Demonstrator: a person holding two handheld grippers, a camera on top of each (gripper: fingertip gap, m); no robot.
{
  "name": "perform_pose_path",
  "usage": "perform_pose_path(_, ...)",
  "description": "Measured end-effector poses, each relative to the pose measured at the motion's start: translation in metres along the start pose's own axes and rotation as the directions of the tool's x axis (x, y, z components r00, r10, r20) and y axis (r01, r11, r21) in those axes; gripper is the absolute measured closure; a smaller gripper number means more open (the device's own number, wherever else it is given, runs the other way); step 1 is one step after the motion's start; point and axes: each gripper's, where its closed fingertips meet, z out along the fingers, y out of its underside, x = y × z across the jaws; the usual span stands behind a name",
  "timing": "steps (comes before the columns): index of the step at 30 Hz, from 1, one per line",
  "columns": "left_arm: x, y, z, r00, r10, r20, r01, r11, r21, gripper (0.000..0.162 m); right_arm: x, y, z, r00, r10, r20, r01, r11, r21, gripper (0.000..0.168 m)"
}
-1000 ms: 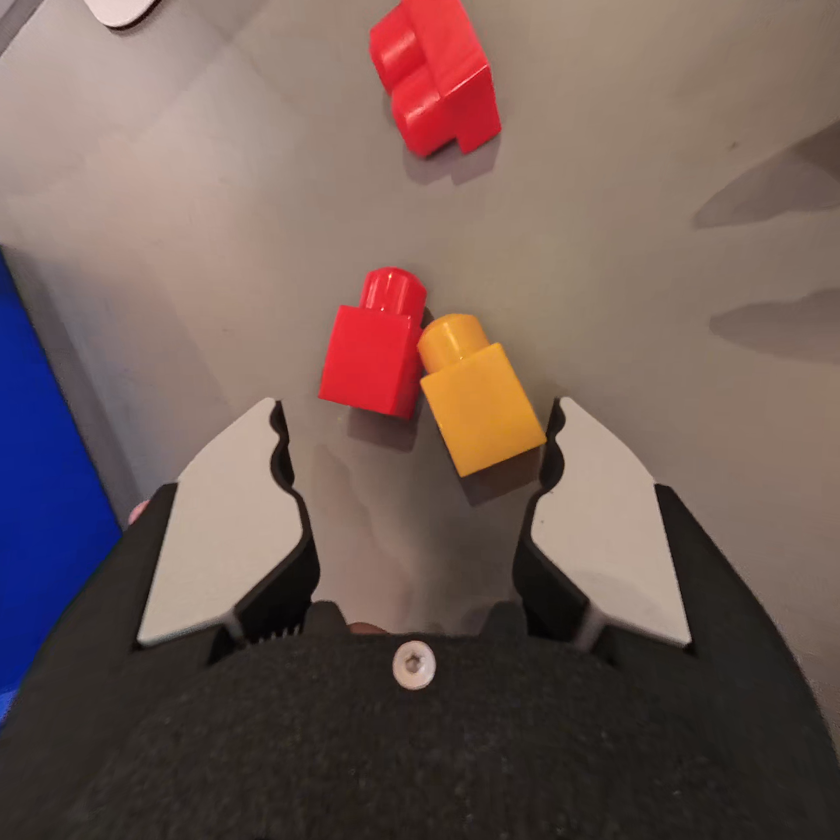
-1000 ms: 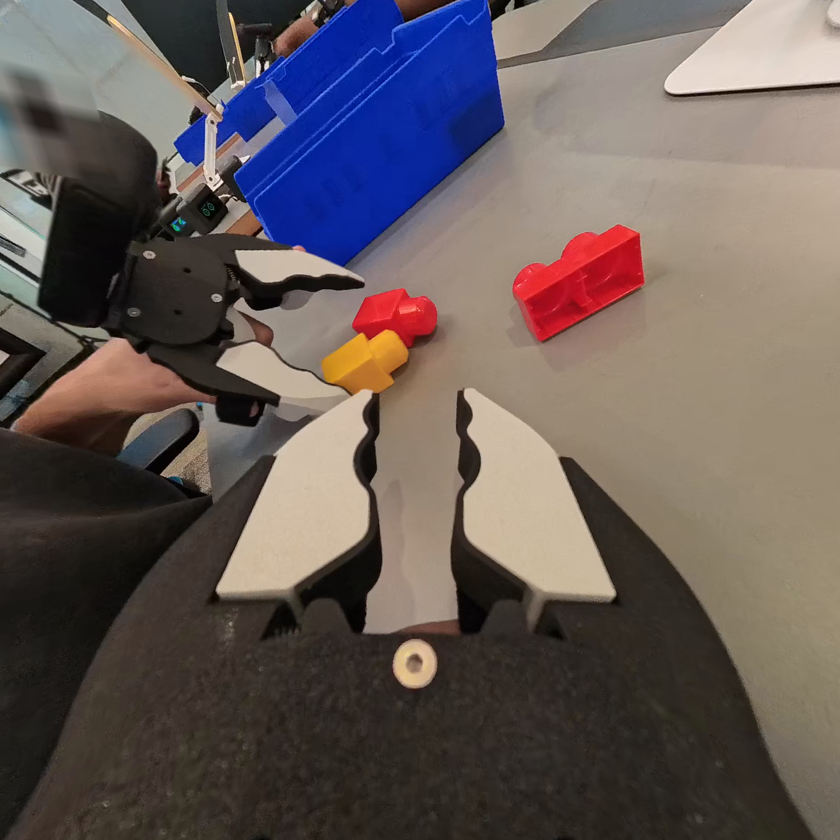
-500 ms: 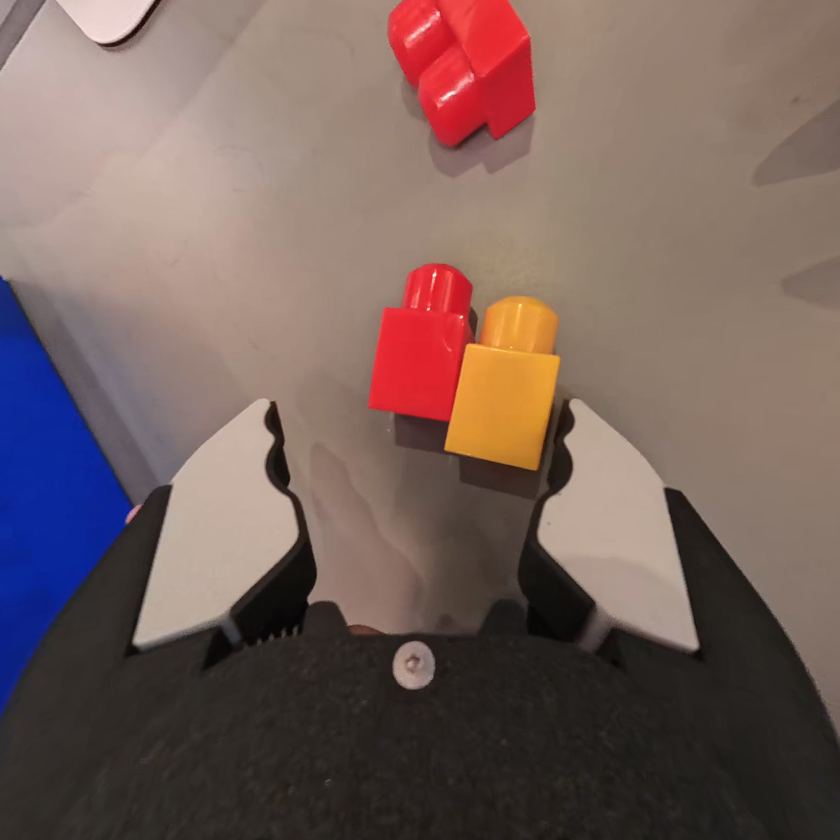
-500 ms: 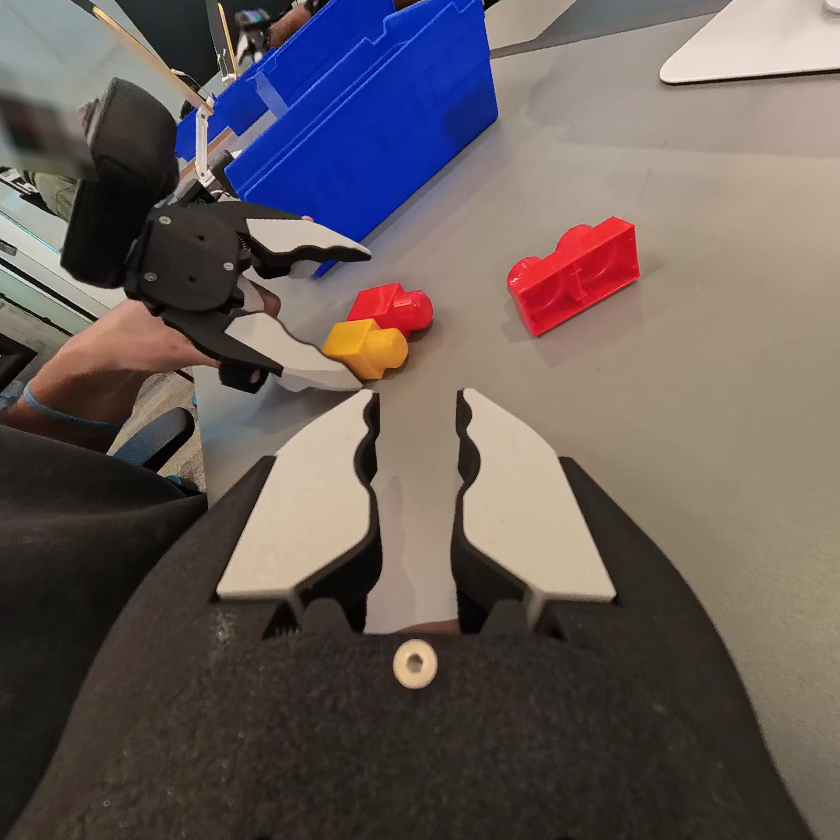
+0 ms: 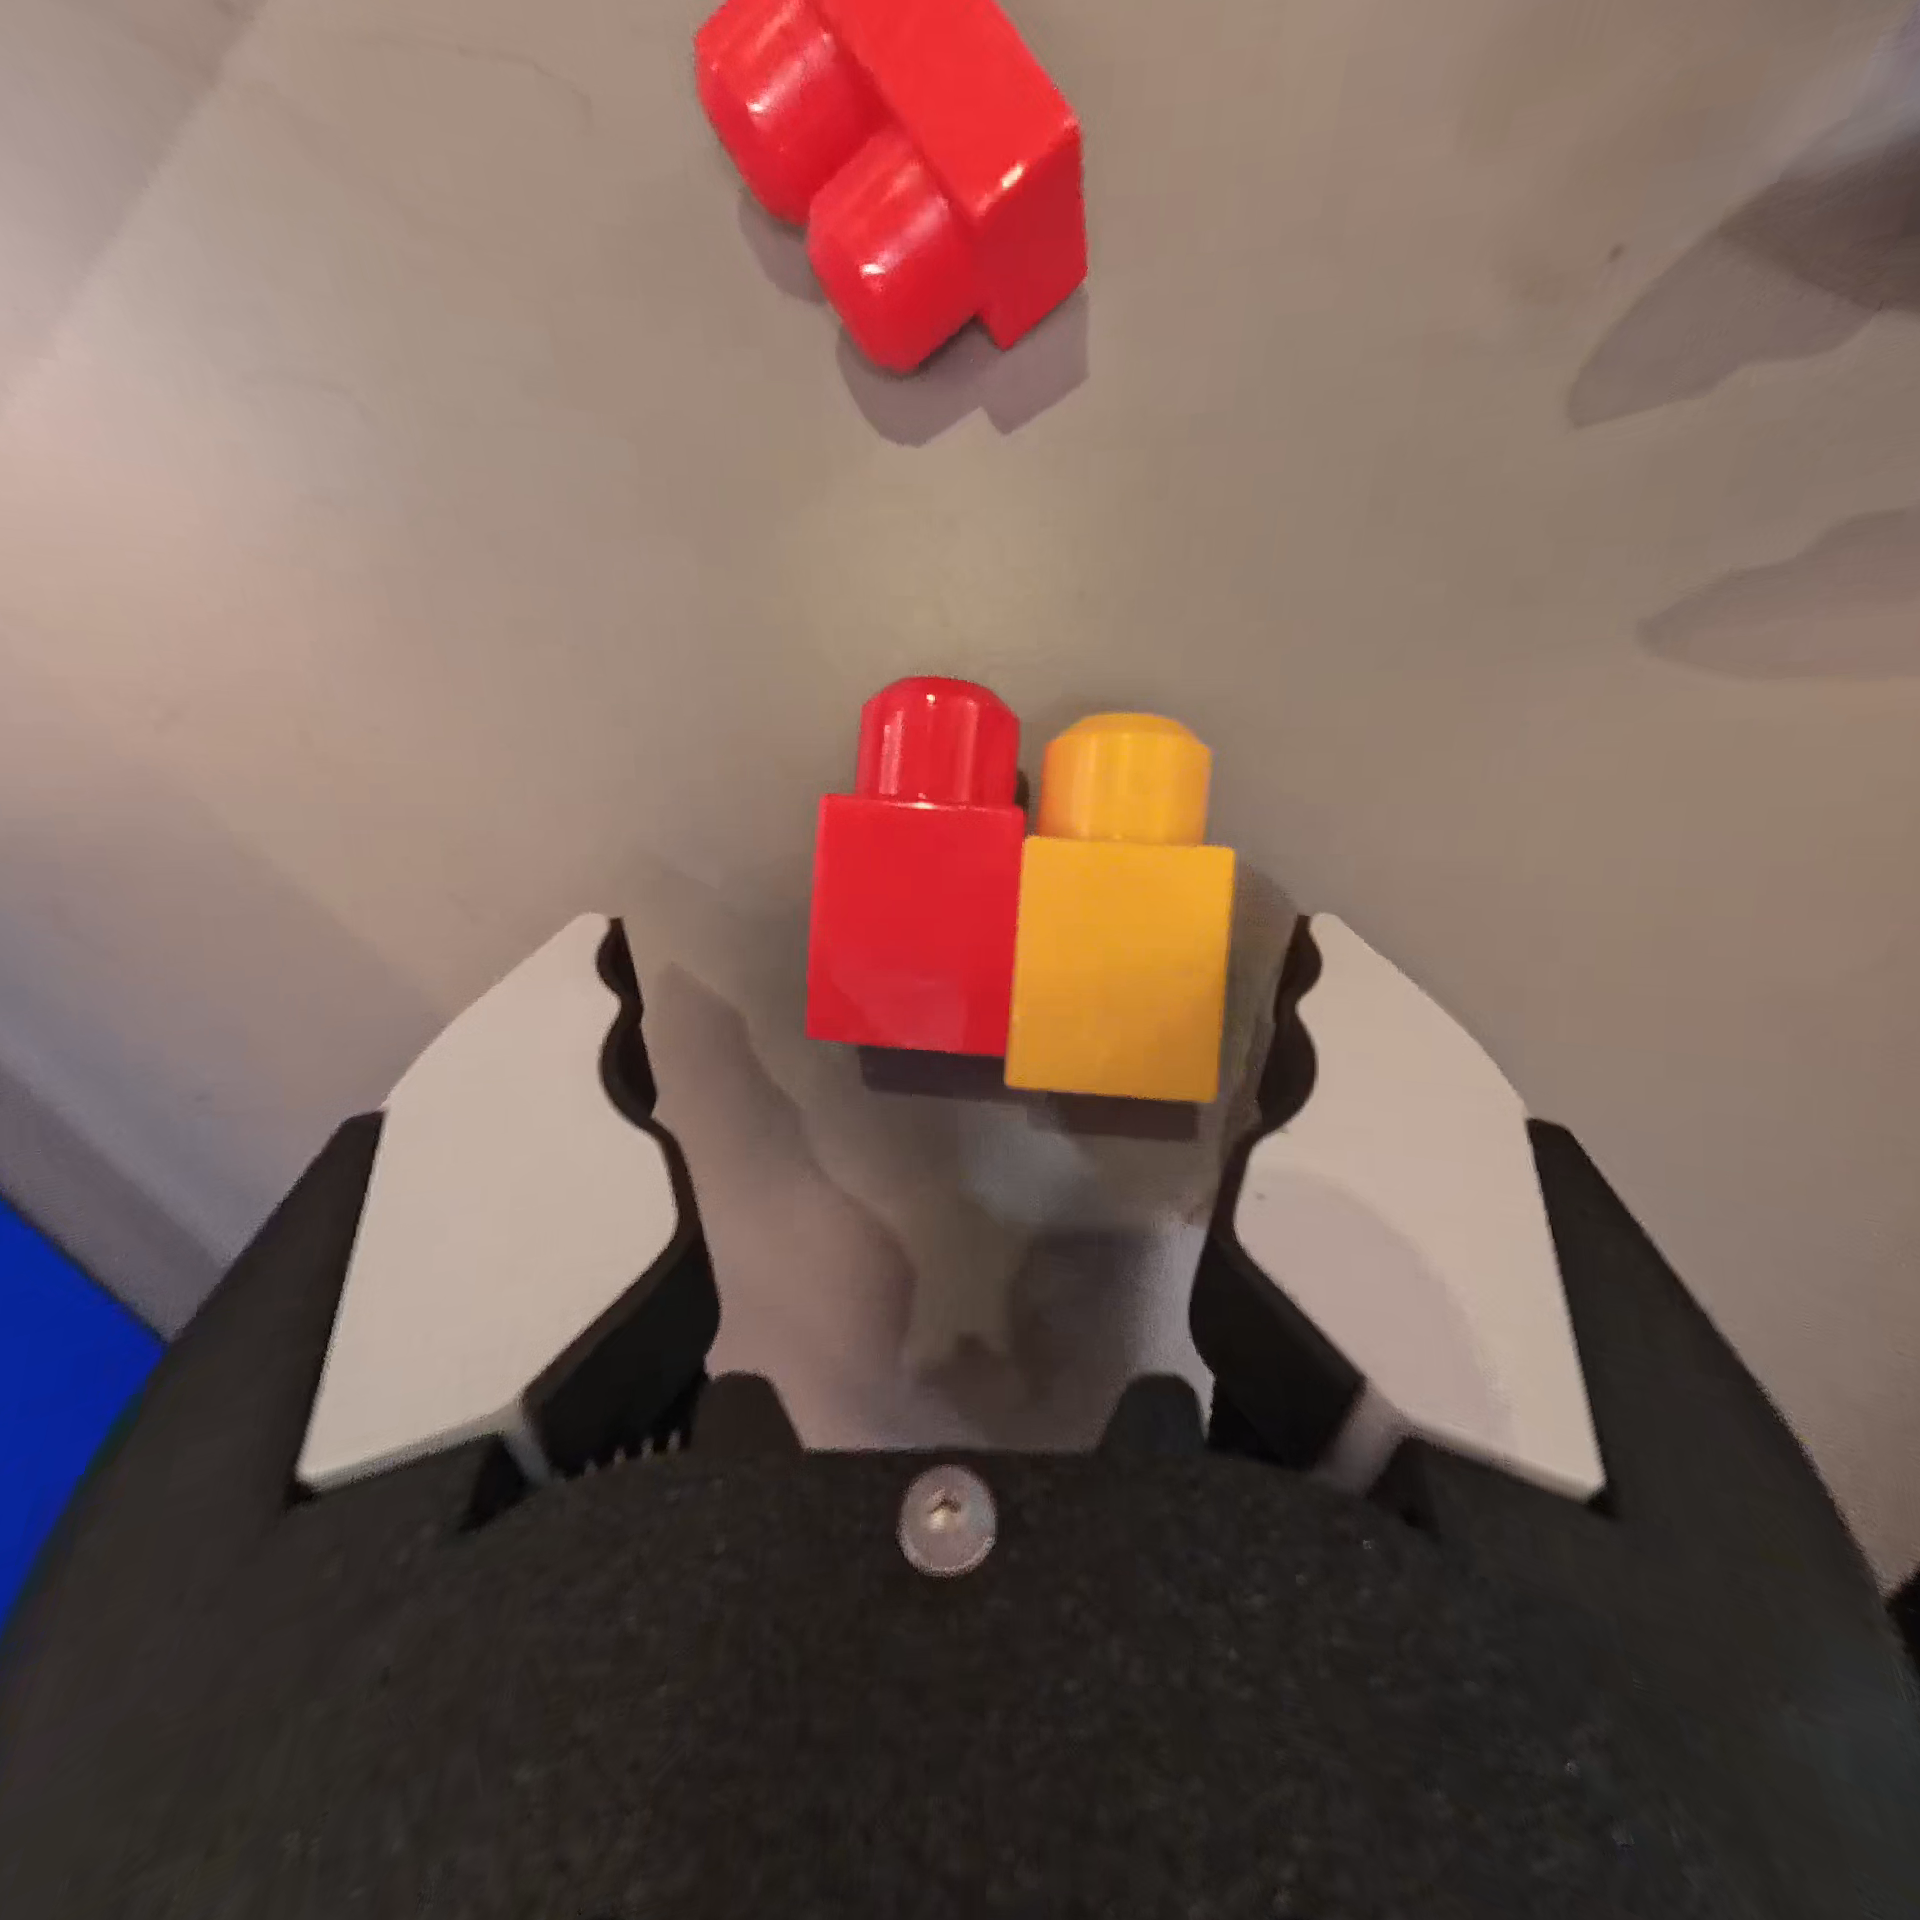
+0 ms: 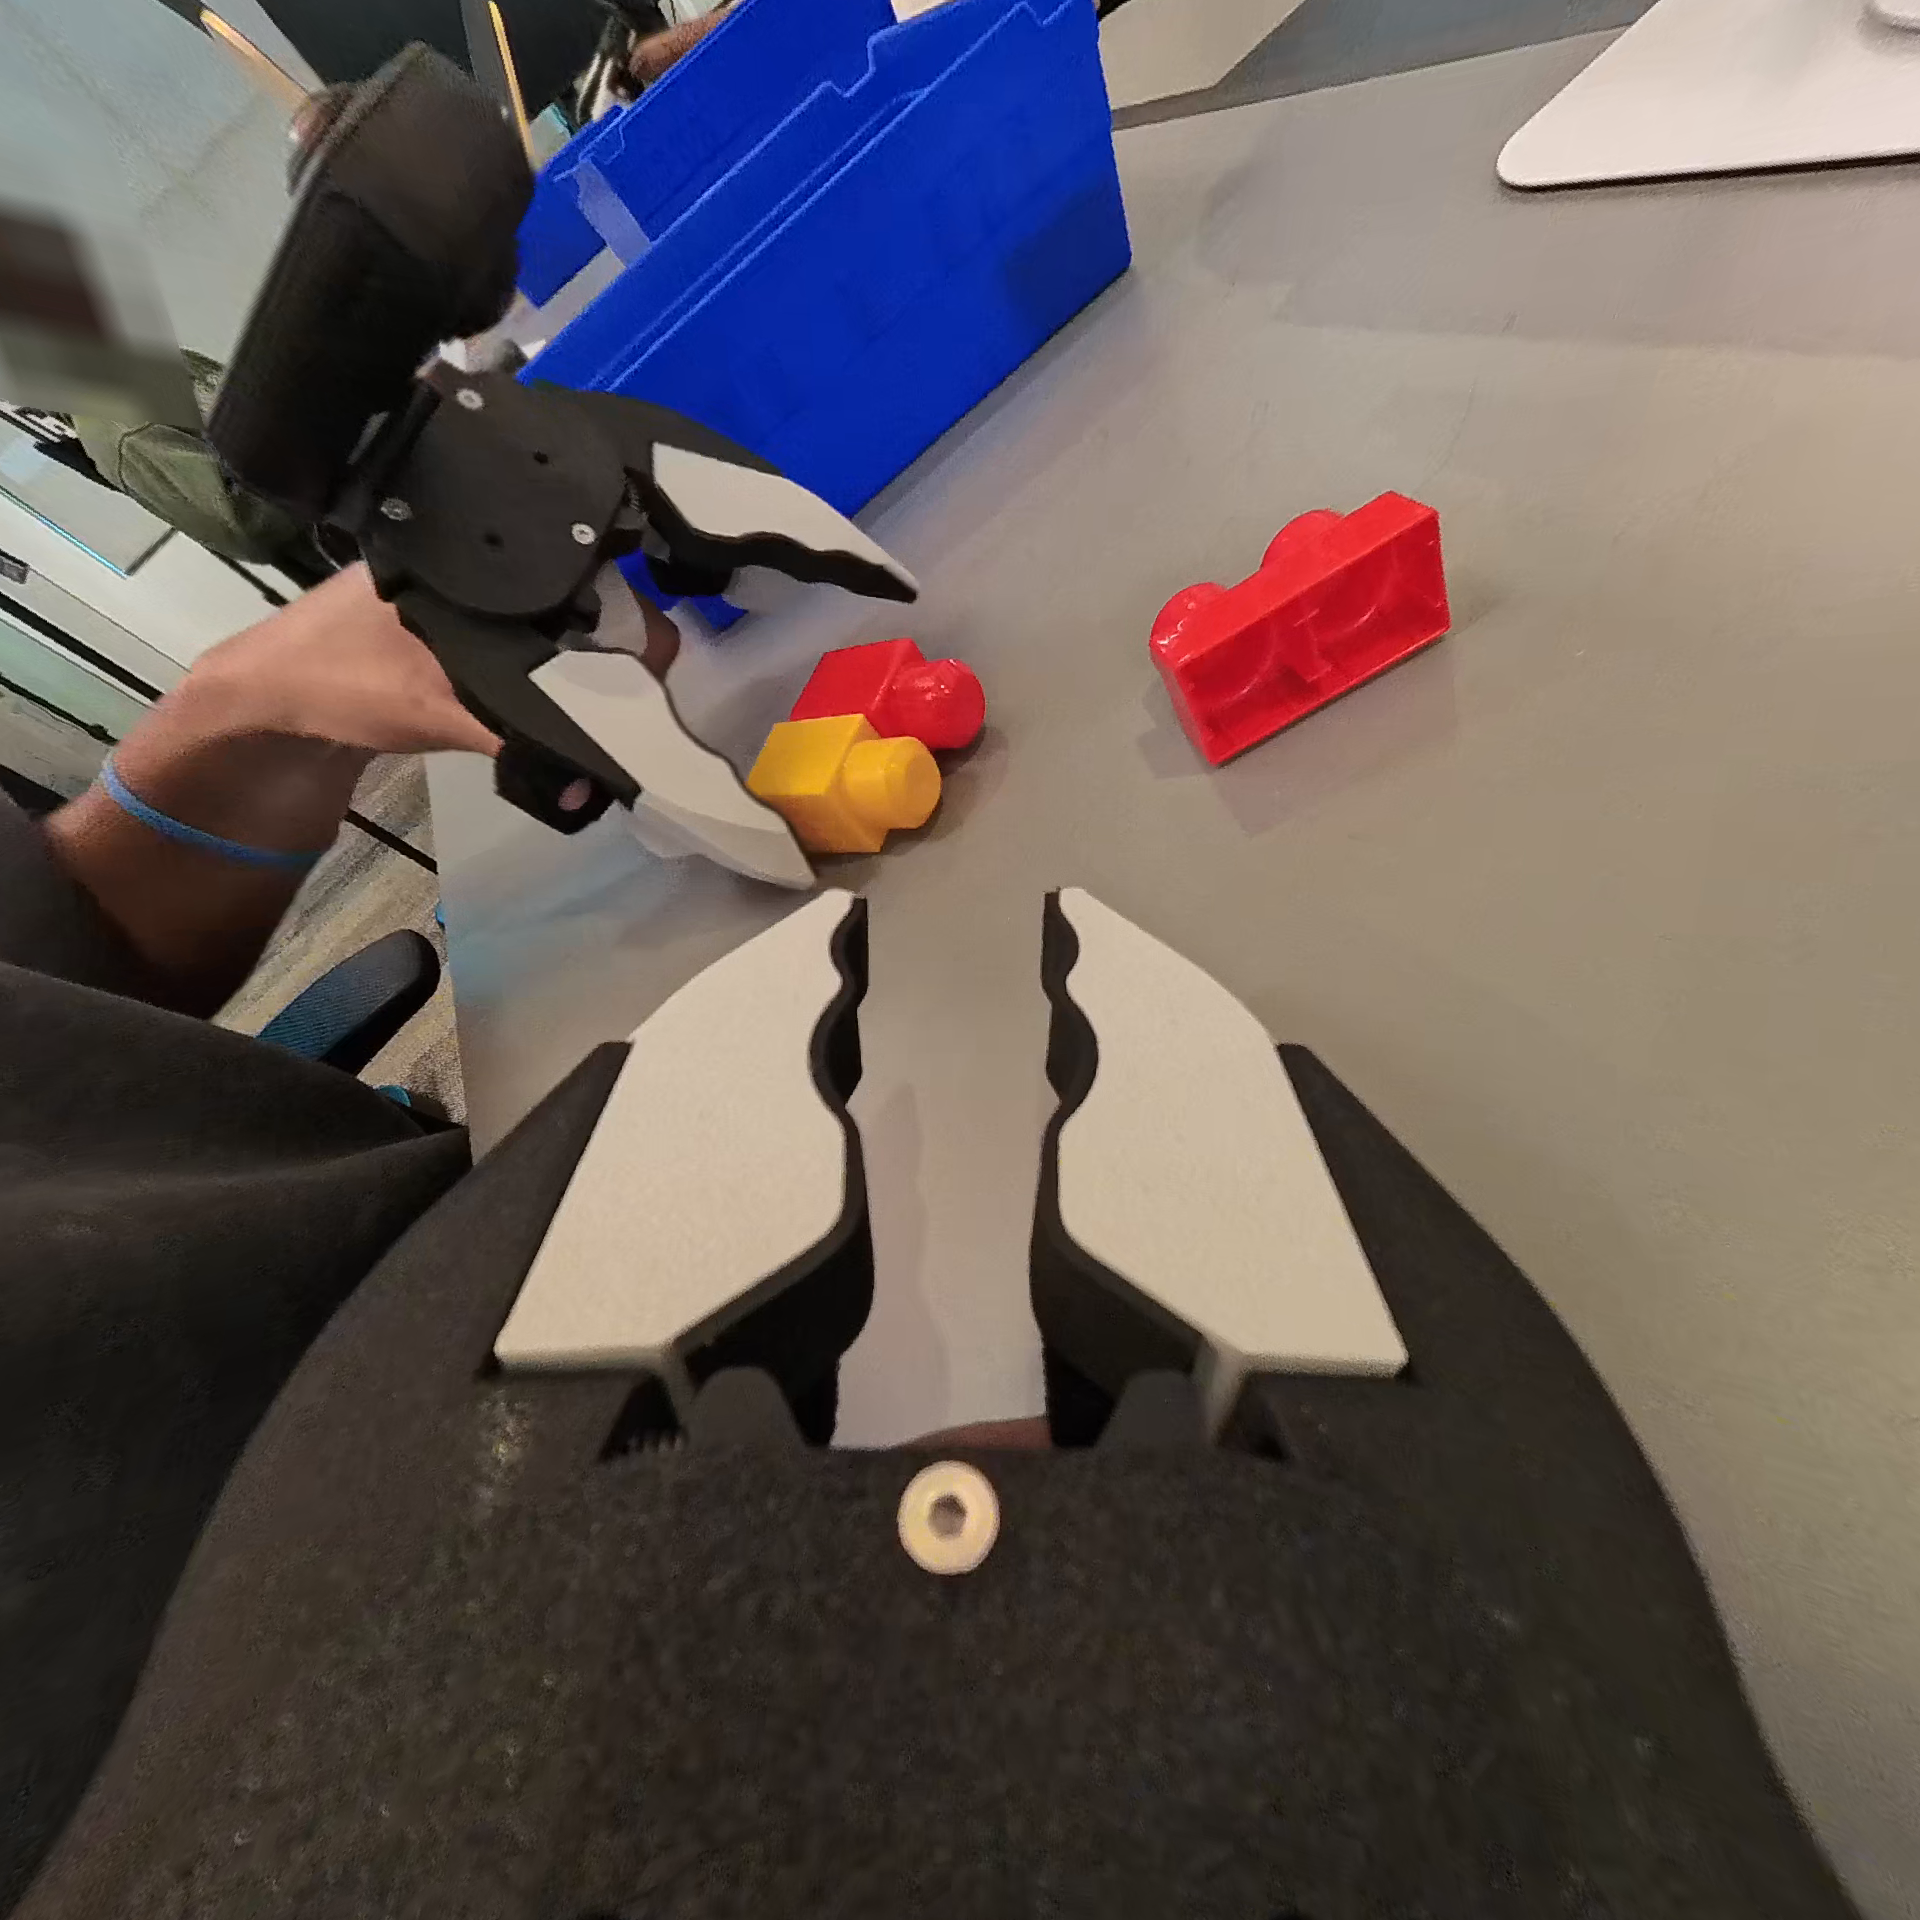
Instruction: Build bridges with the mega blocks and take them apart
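A small red block (image 5: 914,914) and a small yellow block (image 5: 1117,961) lie on their sides, touching, on the grey table (image 5: 416,623). My left gripper (image 5: 956,935) is open and empty, its fingers on either side of the pair. A longer red two-stud block (image 5: 904,177) lies farther ahead. In the right wrist view the yellow block (image 6: 842,784), small red block (image 6: 894,686), long red block (image 6: 1304,634) and left gripper (image 6: 831,727) show. My right gripper (image 6: 951,904) is open, narrowly, and empty, nearer the table's edge.
Blue plastic bins (image 6: 862,260) stand at the table's far left; a corner shows in the left wrist view (image 5: 52,1309). A white flat base (image 6: 1714,104) sits at the far right. A person's forearm (image 6: 260,727) holds the left gripper beyond the table edge.
My left gripper has moved forward over the small red and yellow blocks. The yellow block has swung round to lie parallel against the red one. The right gripper has barely moved.
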Motion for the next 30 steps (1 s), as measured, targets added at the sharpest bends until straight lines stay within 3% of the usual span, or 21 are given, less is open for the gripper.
perform_pose_path(6,-0.001,0.007,-0.008,0.996,0.087,0.020,-0.087,0.996,-0.022,0.069,0.000,0.001,0.001,1.000,0.003,0.004,-0.003,1.000,-0.004,0.136)
perform_pose_path(10,-0.002,0.014,-0.003,0.993,0.113,-0.021,-0.115,0.989,-0.098,0.069,-0.001,0.001,0.000,1.000,-0.004,0.001,0.004,1.000,-0.006,0.137)
perform_pose_path(18,0.002,0.007,-0.002,0.980,0.178,-0.087,-0.188,0.975,-0.119,0.067,0.001,-0.001,-0.002,1.000,0.000,-0.002,0.000,1.000,0.002,0.137)
perform_pose_path(23,0.011,0.010,0.002,0.976,0.155,-0.151,-0.179,0.970,-0.162,0.087,0.001,-0.001,-0.002,1.000,-0.002,-0.002,0.002,1.000,-0.002,0.136)
perform_pose_path(30,0.013,0.010,0.001,0.977,0.146,-0.158,-0.173,0.969,-0.175,0.087,0.001,-0.002,-0.003,1.000,0.003,-0.001,-0.003,1.000,0.004,0.137)
